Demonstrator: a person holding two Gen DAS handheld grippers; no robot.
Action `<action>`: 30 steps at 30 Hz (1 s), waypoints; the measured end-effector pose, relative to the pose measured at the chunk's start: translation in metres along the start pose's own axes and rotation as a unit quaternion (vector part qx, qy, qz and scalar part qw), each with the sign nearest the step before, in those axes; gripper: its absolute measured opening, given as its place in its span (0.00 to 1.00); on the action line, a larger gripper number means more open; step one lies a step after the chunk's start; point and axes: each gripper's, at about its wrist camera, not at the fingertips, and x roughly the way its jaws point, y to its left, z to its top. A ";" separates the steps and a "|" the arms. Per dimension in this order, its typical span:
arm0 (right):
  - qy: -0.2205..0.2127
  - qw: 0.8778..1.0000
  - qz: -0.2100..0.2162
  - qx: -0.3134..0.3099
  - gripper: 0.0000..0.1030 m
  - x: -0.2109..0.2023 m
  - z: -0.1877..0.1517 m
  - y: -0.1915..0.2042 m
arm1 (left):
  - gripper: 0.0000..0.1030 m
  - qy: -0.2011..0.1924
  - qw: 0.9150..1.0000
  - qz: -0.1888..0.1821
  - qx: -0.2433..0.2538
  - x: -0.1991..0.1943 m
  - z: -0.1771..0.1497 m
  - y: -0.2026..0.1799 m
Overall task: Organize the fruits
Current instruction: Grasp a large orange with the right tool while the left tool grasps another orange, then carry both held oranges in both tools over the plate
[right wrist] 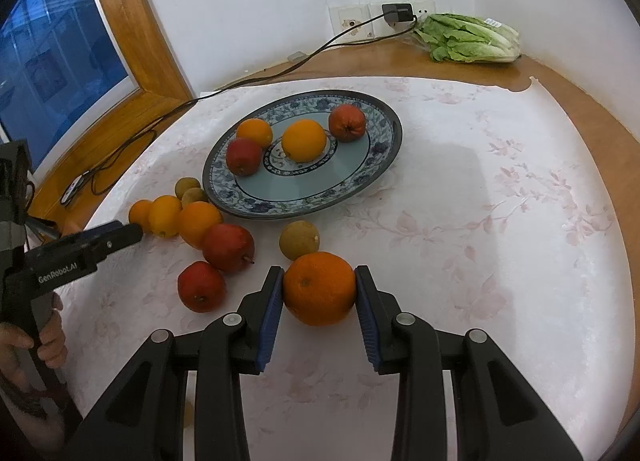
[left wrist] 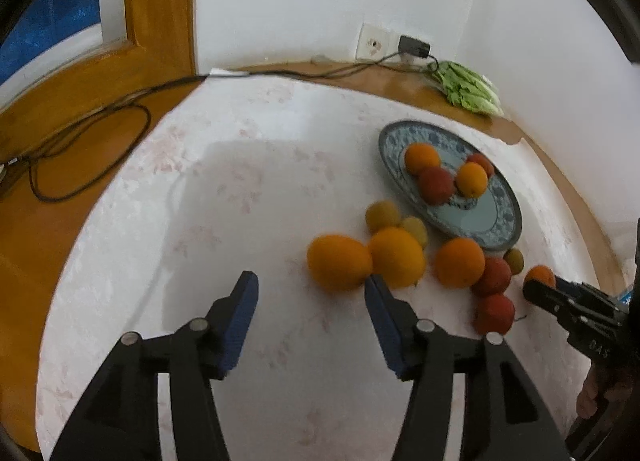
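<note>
Pinching an orange (right wrist: 319, 288) between both pads, the right gripper (right wrist: 319, 293) is holding it on the tablecloth (right wrist: 480, 221) near the plate (right wrist: 384, 165); the left gripper (left wrist: 311, 293) is gaping empty beside loose oranges (left wrist: 339, 261).

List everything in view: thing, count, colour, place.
plate: one, blue floral, on the cloth.
oranges on plate: two, orange.
red fruits on plate: two, red.
held orange: one, orange, pressed between the right gripper's pads.
loose oranges: three, orange, on the cloth left of the plate.
loose red fruits: two, red, near the oranges.
small brownish fruits: three, yellow-brown, by the plate's edge.
lettuce: one, green, by the wall.
tablecloth: one, white with pink flowers.
charger and cable: black, in the wall socket.
right gripper: black, blue pads.
left gripper: black, blue pads, open, empty.
</note>
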 end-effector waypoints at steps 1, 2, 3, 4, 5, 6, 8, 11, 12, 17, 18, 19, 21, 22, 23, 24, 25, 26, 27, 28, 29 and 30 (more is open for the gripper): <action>0.000 1.000 0.000 0.000 0.35 0.000 0.000 0.000 | 0.57 -0.002 1.000 -0.003 0.003 0.001 0.002 -0.001; 0.000 1.000 -0.001 -0.001 0.35 0.000 0.000 0.000 | 0.57 -0.002 1.000 -0.004 0.007 0.003 0.003 -0.002; 0.001 1.000 -0.001 -0.001 0.35 0.000 0.000 0.000 | 0.57 -0.002 1.000 -0.004 0.013 0.004 0.004 -0.002; 0.001 1.000 -0.001 -0.001 0.35 0.000 0.000 0.001 | 0.57 -0.004 1.000 -0.005 0.019 0.006 0.005 -0.004; 0.001 1.000 -0.001 -0.002 0.35 0.000 0.000 0.000 | 0.57 -0.005 1.000 -0.005 0.023 0.007 0.006 -0.005; 0.001 1.000 -0.002 -0.002 0.35 0.000 0.000 0.001 | 0.57 -0.008 1.000 -0.005 0.027 0.008 0.006 -0.006; 0.002 1.000 -0.002 0.000 0.35 0.000 0.000 0.001 | 0.56 -0.012 0.999 -0.009 0.039 0.010 0.008 -0.007; 0.004 1.000 -0.003 0.000 0.35 0.002 0.000 0.001 | 0.40 -0.006 0.999 -0.033 0.042 0.013 0.010 -0.008; 0.005 1.000 -0.003 0.000 0.35 0.002 0.000 0.001 | 0.40 -0.006 0.999 -0.033 0.040 0.013 0.011 -0.008; 0.004 1.000 -0.006 -0.001 0.35 0.002 0.001 0.000 | 0.40 -0.002 0.999 -0.037 0.032 0.011 0.012 -0.005; 0.004 1.000 -0.006 -0.002 0.35 0.002 0.002 0.000 | 0.40 -0.003 0.999 -0.038 0.030 0.010 0.012 -0.005; 0.003 1.000 -0.007 -0.002 0.35 0.002 0.002 0.000 | 0.40 -0.006 0.999 -0.039 0.028 0.007 0.013 -0.005; 0.001 1.000 -0.007 -0.003 0.35 0.000 0.004 0.000 | 0.40 -0.010 0.999 -0.041 0.024 0.003 0.014 -0.006; 0.000 1.000 -0.007 -0.003 0.35 -0.001 0.005 0.000 | 0.40 -0.013 0.999 -0.042 0.023 0.000 0.016 -0.007; -0.002 1.000 -0.006 -0.004 0.35 -0.002 0.006 0.000 | 0.40 -0.016 0.999 -0.044 0.023 -0.003 0.018 -0.007; -0.003 1.000 -0.005 -0.005 0.35 -0.003 0.007 0.001 | 0.40 -0.020 0.998 -0.045 0.025 -0.006 0.020 -0.009; -0.004 1.000 -0.006 -0.007 0.35 -0.004 0.008 0.002 | 0.40 -0.022 0.998 -0.045 0.027 -0.007 0.021 -0.011; -0.006 1.000 -0.008 -0.010 0.35 -0.005 0.010 0.002 | 0.40 -0.026 0.998 -0.045 0.029 -0.009 0.024 -0.014; -0.007 1.000 -0.009 -0.010 0.35 -0.006 0.011 0.003 | 0.40 -0.028 0.998 -0.046 0.030 -0.011 0.025 -0.017; -0.008 1.000 -0.009 -0.011 0.35 -0.006 0.013 0.003 | 0.40 -0.031 0.998 -0.047 0.030 -0.012 0.028 -0.021; -0.009 1.000 -0.009 -0.012 0.35 -0.007 0.014 0.003 | 0.40 -0.032 0.998 -0.048 0.030 -0.012 0.030 -0.023; -0.011 1.000 -0.010 -0.013 0.35 -0.007 0.016 0.003 | 0.40 -0.032 0.998 -0.050 0.030 -0.012 0.032 -0.027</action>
